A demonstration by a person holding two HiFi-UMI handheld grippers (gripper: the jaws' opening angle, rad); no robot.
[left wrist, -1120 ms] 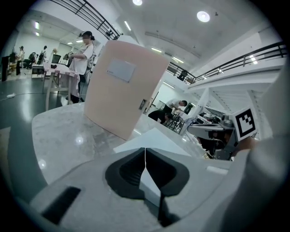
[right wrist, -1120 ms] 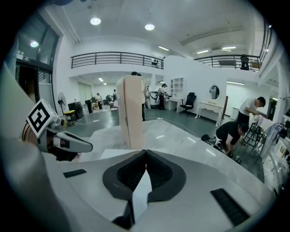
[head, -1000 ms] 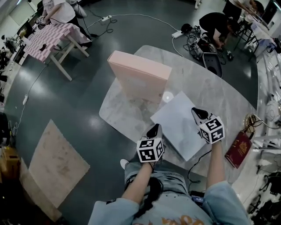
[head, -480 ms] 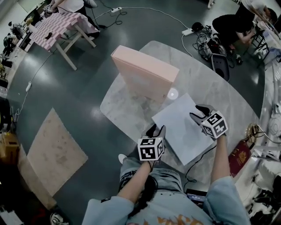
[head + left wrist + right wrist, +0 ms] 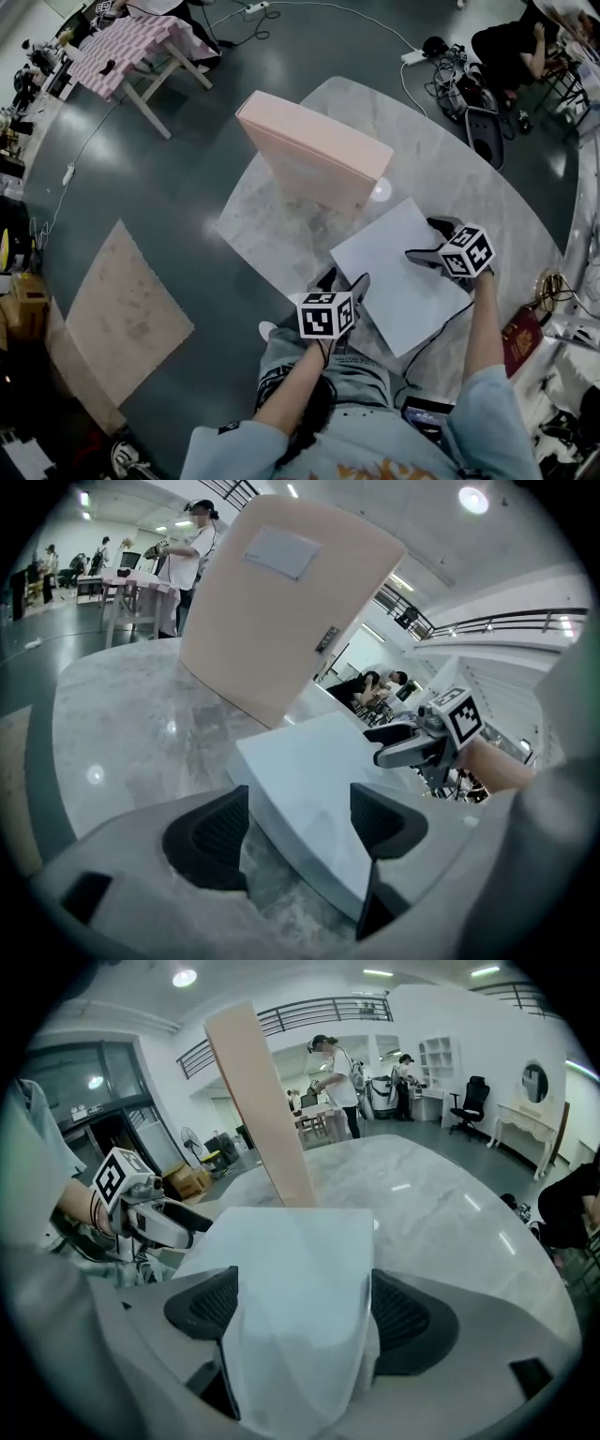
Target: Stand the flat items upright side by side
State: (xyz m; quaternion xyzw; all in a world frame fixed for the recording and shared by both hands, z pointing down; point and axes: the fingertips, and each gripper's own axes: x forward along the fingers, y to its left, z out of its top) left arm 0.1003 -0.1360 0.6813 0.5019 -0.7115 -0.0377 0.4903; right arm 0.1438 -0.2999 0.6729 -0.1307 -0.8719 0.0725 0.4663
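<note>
Board (image 5: 398, 281) flat on table (image 5: 267, 234), both grippers let go

Pink box (image 5: 314, 155), upper centre, stands upright, top edge running upper left to lower right. Left gripper (image 5: 342, 281), its jaws just opened, straddles the board's lower-left edge. The board's long axis runs upper left to lower right. Right gripper (image 5: 427, 241), also just opened, straddles its right edge unpressed.

Pink board (image 5: 262, 1110) base — hidden behind white sheet (image 5: 291, 1260); red booklet (image 5: 521, 343) print too small.
</note>
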